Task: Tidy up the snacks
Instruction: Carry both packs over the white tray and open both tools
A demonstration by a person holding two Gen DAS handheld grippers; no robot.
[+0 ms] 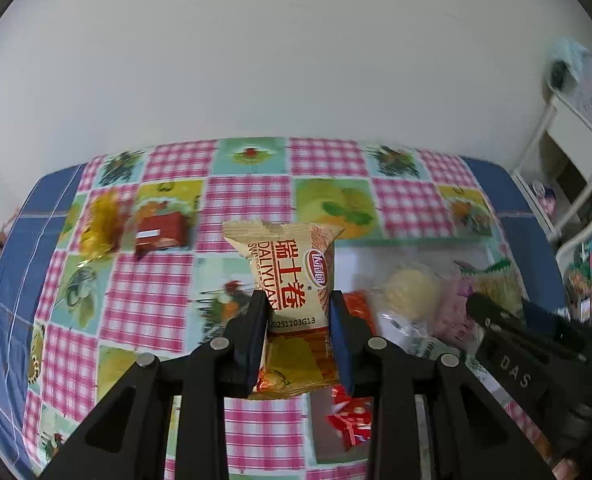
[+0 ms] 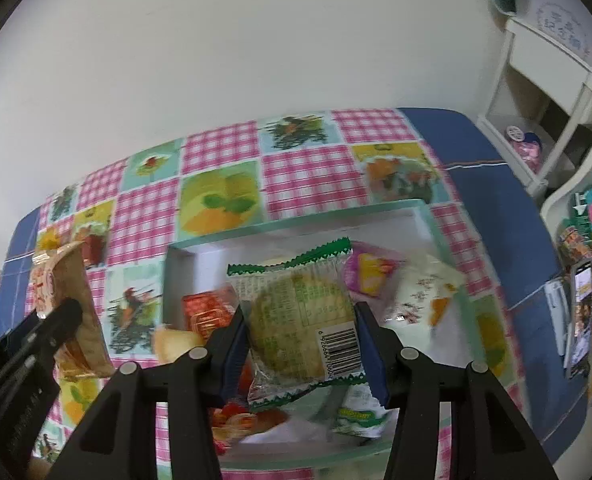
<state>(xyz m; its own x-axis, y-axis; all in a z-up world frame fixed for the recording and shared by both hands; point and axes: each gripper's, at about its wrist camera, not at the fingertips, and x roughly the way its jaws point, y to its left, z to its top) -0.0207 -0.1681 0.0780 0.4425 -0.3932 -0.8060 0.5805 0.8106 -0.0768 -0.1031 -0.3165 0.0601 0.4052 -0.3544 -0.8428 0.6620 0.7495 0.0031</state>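
Observation:
My left gripper is shut on a cream and orange Swiss roll packet, held upright above the patchwork tablecloth. My right gripper is shut on a clear packet with green zigzag ends and a round green pastry, held over the shallow white box. The box holds several wrapped snacks, among them an orange packet, a pink and yellow packet and a white flowered packet. In the right wrist view the left gripper and its packet show at the left edge. A red packet and a yellow wrapper lie far left on the cloth.
The table has a blue cloth under the patchwork one and stands against a white wall. A white shelf unit and cluttered items stand to the right of the table. Red wrappers lie in the box below the left gripper.

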